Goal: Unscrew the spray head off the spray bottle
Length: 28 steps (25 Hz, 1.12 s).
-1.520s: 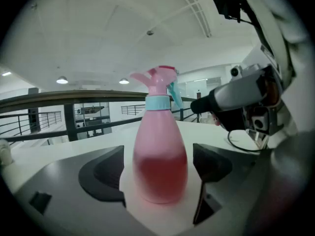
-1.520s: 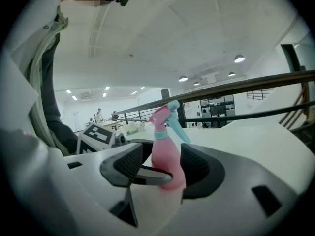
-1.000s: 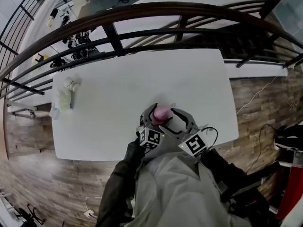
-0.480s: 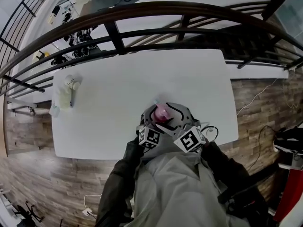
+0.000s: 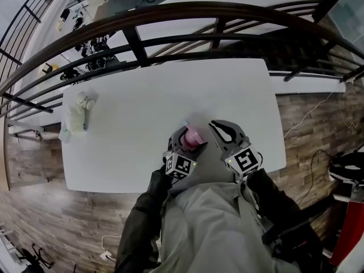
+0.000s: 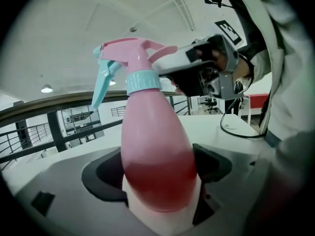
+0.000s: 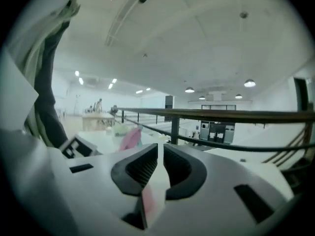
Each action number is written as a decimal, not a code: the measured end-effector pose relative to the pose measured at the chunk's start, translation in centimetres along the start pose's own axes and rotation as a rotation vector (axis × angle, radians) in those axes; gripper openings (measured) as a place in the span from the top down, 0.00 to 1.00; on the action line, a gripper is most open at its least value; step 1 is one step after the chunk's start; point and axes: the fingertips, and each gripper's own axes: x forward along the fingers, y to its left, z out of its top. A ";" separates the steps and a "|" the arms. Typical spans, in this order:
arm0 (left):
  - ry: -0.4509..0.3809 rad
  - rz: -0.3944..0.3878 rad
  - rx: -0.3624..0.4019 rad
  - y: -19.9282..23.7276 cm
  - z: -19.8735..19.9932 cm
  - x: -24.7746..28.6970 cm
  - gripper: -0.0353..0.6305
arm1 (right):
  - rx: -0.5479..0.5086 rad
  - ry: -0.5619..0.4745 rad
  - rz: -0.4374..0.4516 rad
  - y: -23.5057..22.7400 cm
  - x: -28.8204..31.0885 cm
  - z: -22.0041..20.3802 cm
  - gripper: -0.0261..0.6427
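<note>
A pink spray bottle [image 6: 155,151] with a pink head [image 6: 135,58], pale blue trigger and blue collar stands upright in my left gripper [image 5: 185,142], which is shut on its body. The head sits on the bottle. In the head view the bottle [image 5: 194,136] is near the front of the white table [image 5: 142,90]. My right gripper [image 5: 216,127] hangs just right of the bottle, apart from it. Its jaws are closing and nearly meet, with nothing between them. The left gripper view shows the right gripper [image 6: 165,67] close beside the collar.
At the table's left end lie a white bottle and pale cloth [image 5: 78,114]. A dark railing [image 5: 170,16] runs beyond the far edge. A black cable [image 5: 254,158] loops at the near right corner. A person's grey sleeves fill the foreground.
My right gripper was over the spray head; it has drawn off to the right and its jaws have come together. The left gripper and the bottle have stayed put.
</note>
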 end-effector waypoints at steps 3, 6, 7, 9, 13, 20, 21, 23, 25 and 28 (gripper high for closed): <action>0.005 0.000 0.012 -0.1 0.2 0.0 0.31 | -0.039 0.008 0.124 3.7 -1.4 1.8 0.75; 0.009 0.008 0.020 0.2 0.3 0.1 0.31 | -0.202 0.109 0.183 6.1 -0.3 0.3 0.67; 0.007 0.008 0.020 0.1 0.3 0.1 0.31 | -0.251 0.118 0.183 6.1 0.0 -0.1 0.67; 0.007 -0.006 0.024 -0.2 0.3 0.2 0.31 | -0.308 0.122 0.182 5.2 -0.1 -0.8 0.67; 0.005 -0.029 0.033 -0.4 0.3 0.1 0.31 | -0.174 0.143 0.136 1.7 0.0 -1.6 0.70; 0.011 -0.026 0.036 -0.7 0.4 0.2 0.31 | -0.013 0.122 -0.033 -0.3 3.0 -2.8 0.72; 0.016 -0.018 0.037 -0.7 0.4 0.3 0.31 | 0.055 0.106 -0.063 -0.8 2.2 -2.8 0.72; 0.027 0.013 0.032 -0.4 0.2 0.3 0.31 | 0.187 0.083 -0.081 -0.5 0.1 -2.3 0.72; 0.031 0.058 0.018 0.3 0.0 0.1 0.31 | 0.216 0.080 -0.031 2.1 -1.5 -1.4 0.72; 0.045 0.121 -0.003 1.3 -0.3 -0.2 0.31 | 0.160 0.100 0.080 7.2 -1.7 -0.1 0.55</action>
